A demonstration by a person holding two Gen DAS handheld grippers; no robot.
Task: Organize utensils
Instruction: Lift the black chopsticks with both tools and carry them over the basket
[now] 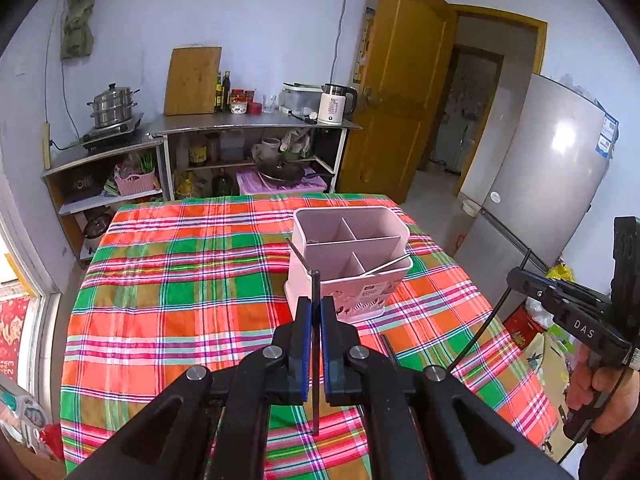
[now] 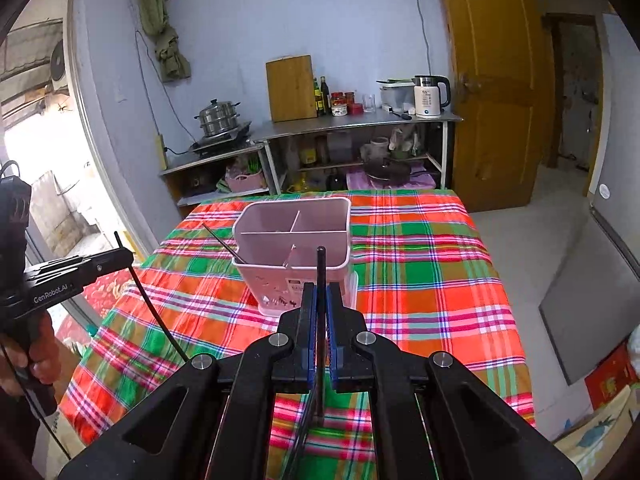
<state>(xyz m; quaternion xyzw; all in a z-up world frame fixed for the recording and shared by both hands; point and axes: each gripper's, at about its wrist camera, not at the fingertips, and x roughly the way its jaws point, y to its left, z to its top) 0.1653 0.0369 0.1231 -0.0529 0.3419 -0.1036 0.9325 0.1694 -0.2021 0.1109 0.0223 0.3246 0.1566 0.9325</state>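
You hold a chopstick in each gripper, both short of the caddy (image 1: 350, 262).

Left gripper (image 1: 316, 310) clamps a chopstick (image 1: 315, 360); right gripper (image 2: 321, 298) clamps its chopstick (image 2: 321, 320); only the left view shows the fridge (image 1: 536, 184).

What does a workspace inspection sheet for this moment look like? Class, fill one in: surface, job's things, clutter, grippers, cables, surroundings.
Surface: table under plaid cloth.
Job's things: pink caddy, four compartments, with two thin sticks leaning out; one dark chopstick in the left gripper, another chopstick in the right gripper.
Clutter: nothing seen on the cloth beyond the caddy.
Grippers: left gripper shut on its chopstick; right gripper shut on its chopstick; both above the table's near part.
Cables: black lead hangs from the right gripper; wall cable runs down to the counter.
Surroundings: counter with kettle, open door, fridge.
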